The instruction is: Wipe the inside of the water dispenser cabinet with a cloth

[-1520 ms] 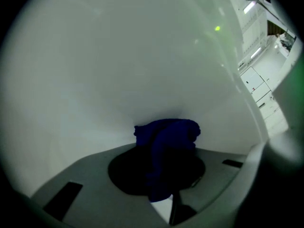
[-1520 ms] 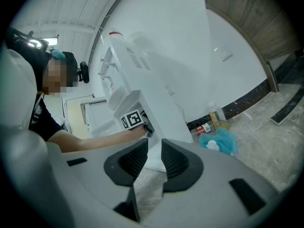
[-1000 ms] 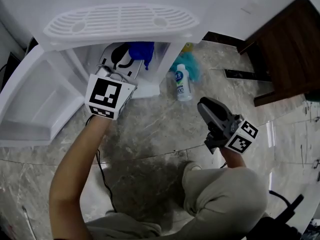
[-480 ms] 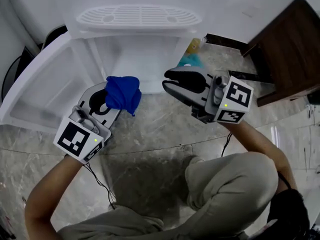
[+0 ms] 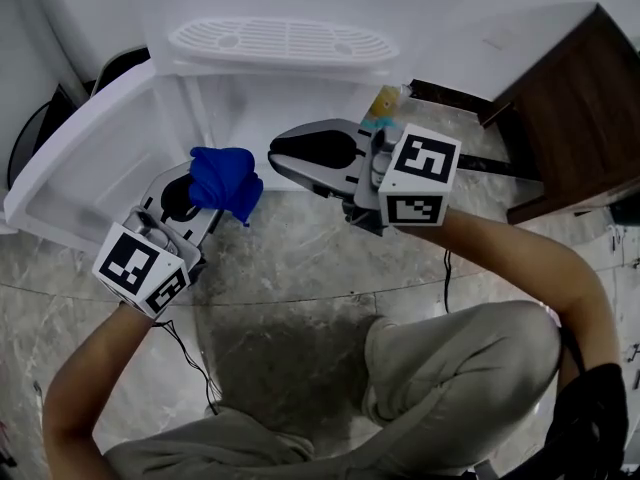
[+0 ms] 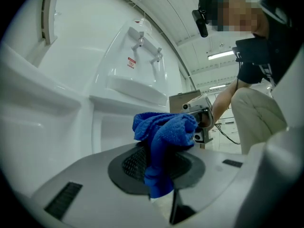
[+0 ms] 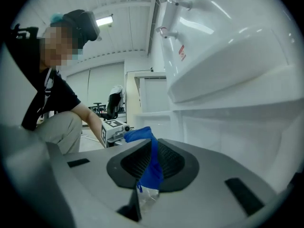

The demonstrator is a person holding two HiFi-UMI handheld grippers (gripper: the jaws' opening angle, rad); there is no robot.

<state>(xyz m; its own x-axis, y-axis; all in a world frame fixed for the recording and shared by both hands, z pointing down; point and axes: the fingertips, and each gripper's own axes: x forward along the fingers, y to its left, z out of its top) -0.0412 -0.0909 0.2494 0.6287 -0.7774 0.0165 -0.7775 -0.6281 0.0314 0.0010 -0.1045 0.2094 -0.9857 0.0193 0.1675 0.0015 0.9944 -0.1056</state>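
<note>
Head view: bunched, crumpled blue cloth (image 5: 222, 180)

Ceiling strip lights (image 6: 221, 55) light the room evenly, and the white cabinet (image 5: 280, 98) glares, almost washed out. In the head view, dimmer, my body casts a soft shadow on the floor (image 5: 290, 338). Both gripper views bulge, black at the corners, blurred up close.
</note>
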